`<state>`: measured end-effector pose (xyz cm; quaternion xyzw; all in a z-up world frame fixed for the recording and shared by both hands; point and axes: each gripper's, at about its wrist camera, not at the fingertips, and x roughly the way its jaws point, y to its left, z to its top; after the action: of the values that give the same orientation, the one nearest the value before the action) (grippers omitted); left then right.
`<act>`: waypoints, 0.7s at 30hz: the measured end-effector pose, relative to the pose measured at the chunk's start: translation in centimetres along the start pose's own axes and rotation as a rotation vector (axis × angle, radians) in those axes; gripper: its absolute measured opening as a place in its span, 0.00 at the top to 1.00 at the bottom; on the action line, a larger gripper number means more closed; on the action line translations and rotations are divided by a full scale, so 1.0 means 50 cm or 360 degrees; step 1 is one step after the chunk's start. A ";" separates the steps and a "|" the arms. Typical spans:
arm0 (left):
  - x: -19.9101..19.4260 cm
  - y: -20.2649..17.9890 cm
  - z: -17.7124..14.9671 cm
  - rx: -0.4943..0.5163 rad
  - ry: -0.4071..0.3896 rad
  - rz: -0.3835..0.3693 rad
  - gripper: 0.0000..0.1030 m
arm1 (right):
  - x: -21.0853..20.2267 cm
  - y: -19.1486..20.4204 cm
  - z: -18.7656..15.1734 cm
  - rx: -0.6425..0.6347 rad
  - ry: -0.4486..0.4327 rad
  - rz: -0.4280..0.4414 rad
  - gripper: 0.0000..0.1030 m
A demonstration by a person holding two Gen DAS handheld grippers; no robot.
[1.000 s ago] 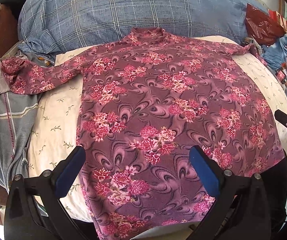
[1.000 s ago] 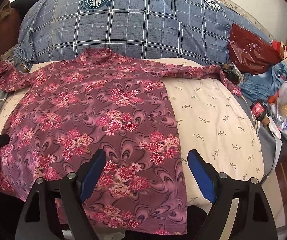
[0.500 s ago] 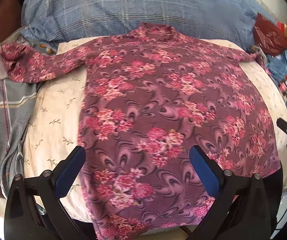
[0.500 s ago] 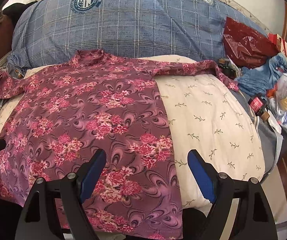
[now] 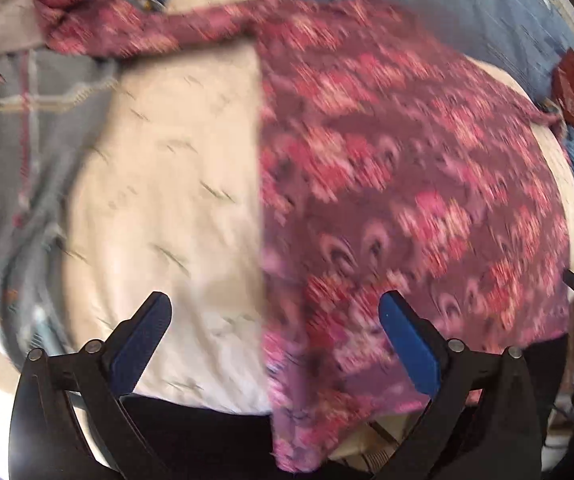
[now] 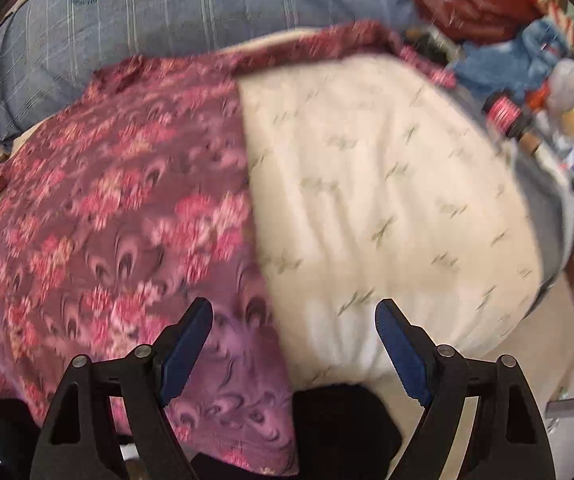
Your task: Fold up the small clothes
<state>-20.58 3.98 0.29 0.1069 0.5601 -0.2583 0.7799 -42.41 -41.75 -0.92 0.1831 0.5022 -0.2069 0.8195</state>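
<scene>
Fingers of your left gripper spread wide, empty; right gripper likewise wide, nothing held. Floral shirt lies flat on the cream cushion, hem draped over its near edge. Each gripper straddles one side edge of the shirt.

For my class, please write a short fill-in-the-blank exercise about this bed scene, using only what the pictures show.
1. The floral top lies spread on a ____ pillow printed with small sprigs.
2. Both the left gripper and the right gripper have their jaws ____.
3. Behind the top lies a large ____ checked pillow.

Missing words: cream; open; blue
</scene>
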 end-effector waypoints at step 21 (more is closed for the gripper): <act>-0.061 -0.054 -0.039 0.0231 -0.0092 0.0163 0.96 | -0.024 -0.018 -0.025 0.0026 0.0033 0.0213 0.93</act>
<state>-24.32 3.47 2.77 0.1842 0.5110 -0.2609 0.7980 -44.34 -41.67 -0.45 0.2252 0.4956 -0.1538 0.8246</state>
